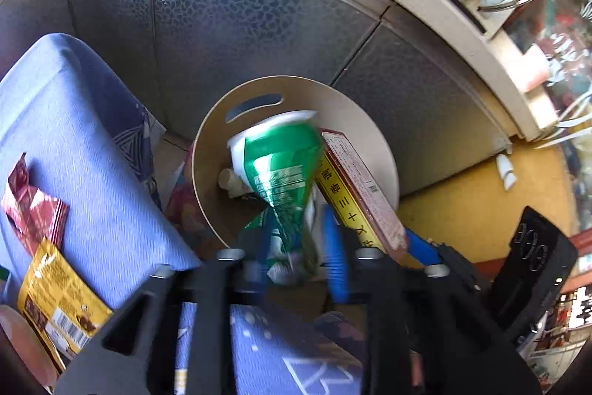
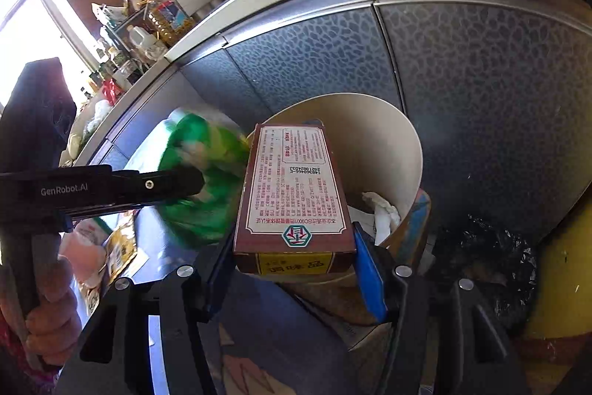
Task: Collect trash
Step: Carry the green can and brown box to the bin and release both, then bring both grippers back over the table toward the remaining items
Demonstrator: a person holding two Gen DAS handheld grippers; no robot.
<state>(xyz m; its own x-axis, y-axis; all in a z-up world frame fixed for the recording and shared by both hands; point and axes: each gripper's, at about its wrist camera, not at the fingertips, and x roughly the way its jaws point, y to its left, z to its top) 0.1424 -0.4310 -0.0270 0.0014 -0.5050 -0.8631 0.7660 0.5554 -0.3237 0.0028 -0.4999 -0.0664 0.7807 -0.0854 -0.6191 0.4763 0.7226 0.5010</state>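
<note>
Kitchen floor, beige bin below. Left gripper pinching crinkly green wrapper, light, slippery; right gripper clamping stiff carton by its end.

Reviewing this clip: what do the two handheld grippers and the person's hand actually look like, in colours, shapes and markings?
Both grippers are matte black angular frames with silver round screw heads and blue ribbed pads on the fingers. The left gripper shows white "GenRobot.AI" lettering on its side in the right wrist view. The right gripper looks the same in build. The person's left hand is bare, beside a reddish patterned cuff.
</note>
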